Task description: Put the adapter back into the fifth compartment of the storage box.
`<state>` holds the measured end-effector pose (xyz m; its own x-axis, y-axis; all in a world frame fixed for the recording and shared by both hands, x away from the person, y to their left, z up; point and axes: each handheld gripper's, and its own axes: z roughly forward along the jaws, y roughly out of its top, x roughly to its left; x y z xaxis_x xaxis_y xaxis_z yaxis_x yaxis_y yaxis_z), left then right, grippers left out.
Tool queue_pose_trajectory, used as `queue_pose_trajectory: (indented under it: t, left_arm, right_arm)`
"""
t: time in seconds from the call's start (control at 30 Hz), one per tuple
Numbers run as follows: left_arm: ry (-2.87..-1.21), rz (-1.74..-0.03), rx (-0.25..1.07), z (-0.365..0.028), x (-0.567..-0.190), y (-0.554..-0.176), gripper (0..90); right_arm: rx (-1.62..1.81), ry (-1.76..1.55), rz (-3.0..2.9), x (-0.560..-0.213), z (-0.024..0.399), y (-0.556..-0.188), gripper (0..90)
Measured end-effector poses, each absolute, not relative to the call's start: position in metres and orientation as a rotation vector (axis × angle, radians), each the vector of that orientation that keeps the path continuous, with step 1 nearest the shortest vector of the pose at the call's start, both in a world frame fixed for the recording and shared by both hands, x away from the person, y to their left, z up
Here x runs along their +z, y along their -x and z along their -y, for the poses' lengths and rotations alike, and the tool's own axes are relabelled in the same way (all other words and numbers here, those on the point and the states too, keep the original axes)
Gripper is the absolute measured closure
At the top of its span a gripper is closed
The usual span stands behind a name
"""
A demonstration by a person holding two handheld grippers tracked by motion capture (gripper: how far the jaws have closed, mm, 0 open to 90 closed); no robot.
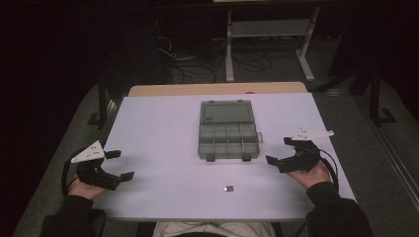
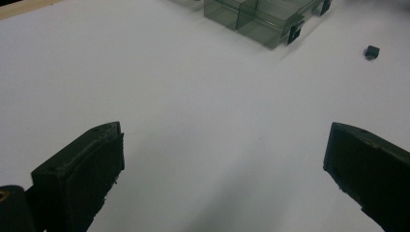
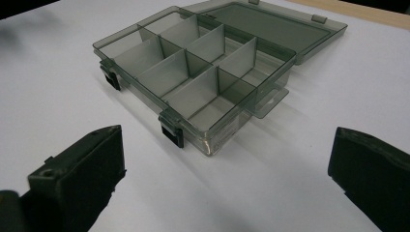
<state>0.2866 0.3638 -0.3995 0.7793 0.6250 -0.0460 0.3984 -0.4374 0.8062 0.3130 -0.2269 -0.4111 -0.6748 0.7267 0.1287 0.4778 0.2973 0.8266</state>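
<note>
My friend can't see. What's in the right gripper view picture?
A clear grey plastic organizer box sits open on a white table, its lid lying flat behind it and its small compartments empty. Two black jaws stand wide apart in front.

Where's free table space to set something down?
Widest bare patch: between the left hand-held gripper and the organizer box. Another strip behind the open lid. Tighter: between box and right hand-held gripper, and near the small dark part.

Lab: floor cables [image 1: 197, 66] behind white table [image 1: 158, 133].
</note>
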Motion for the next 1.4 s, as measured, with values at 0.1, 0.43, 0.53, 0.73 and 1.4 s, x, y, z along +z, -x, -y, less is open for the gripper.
queue_pose_trajectory:
  t: [0.1,0.43,0.53,0.73,1.4]
  left_arm:
    - [-2.101,-0.750,0.334,-0.360,-0.398,-0.287,0.8]
    - [-2.118,-0.689,0.345,-0.346,-0.383,-0.286,0.9]
    - [-2.123,-0.684,0.343,-0.344,-0.381,-0.286,0.9]
    - [-2.156,-0.636,0.327,-0.331,-0.372,-0.288,0.9]
    - [-2.194,-0.550,0.279,-0.296,-0.363,-0.297,0.9]
  right_arm:
    - [1.318,-1.096,-2.302,-0.411,0.226,-0.313,0.0]
    - [1.327,-1.094,-2.296,-0.410,0.227,-0.313,0.0]
    - [1.326,-1.095,-2.296,-0.410,0.227,-0.312,0.0]
    - [1.329,-1.095,-2.295,-0.410,0.227,-0.312,0.0]
    - [1.331,-1.091,-2.302,-0.410,0.228,-0.313,0.0]
